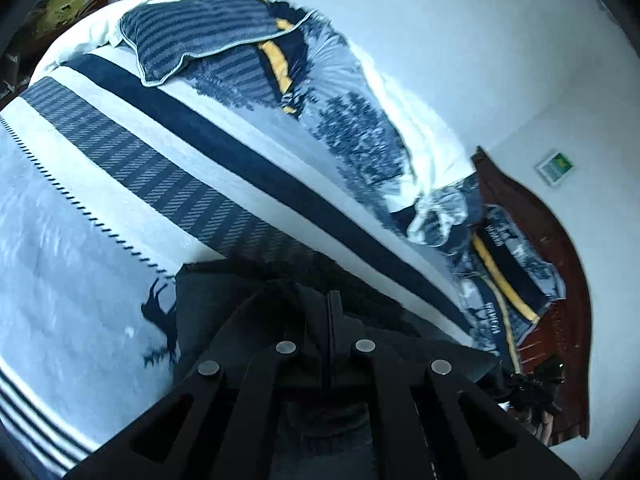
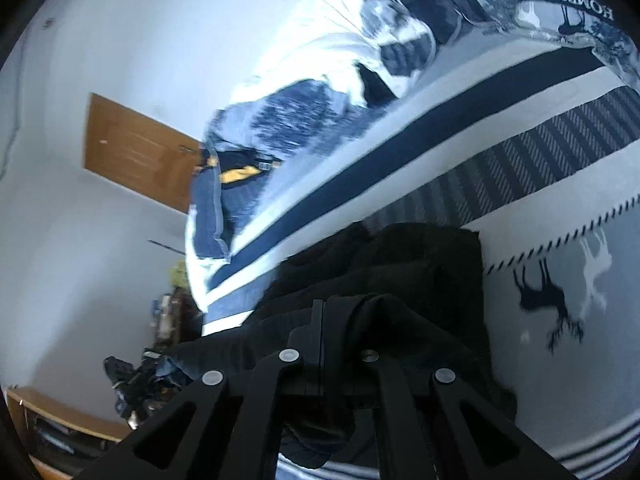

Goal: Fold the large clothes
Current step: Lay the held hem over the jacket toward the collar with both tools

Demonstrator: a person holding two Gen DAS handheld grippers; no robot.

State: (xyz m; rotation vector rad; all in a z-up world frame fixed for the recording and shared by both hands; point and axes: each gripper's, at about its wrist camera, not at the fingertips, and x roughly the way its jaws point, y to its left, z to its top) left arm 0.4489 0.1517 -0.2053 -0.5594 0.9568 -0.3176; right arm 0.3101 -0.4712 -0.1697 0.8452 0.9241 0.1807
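A dark, nearly black garment (image 1: pixel 208 312) lies on a bed covered by a white and navy striped blanket (image 1: pixel 80 240) with deer figures. In the left wrist view my left gripper (image 1: pixel 332 300) is shut, with a fold of the dark garment pinched between its fingers. The right wrist view shows my right gripper (image 2: pixel 324 308) shut on another bunched edge of the same garment (image 2: pixel 420 264), which drapes over the right finger and spreads out on the blanket (image 2: pixel 560 208) ahead. Both views are motion-blurred.
A striped blue pillow (image 1: pixel 192 32) and a crumpled navy, white and yellow quilt (image 1: pixel 352 128) lie along the bed's far side. A dark wooden headboard (image 1: pixel 560 280) stands at the right. White walls, a wooden door (image 2: pixel 136 152), a floor clothes pile (image 2: pixel 140 380) and a low shelf (image 2: pixel 60 428) surround the bed.
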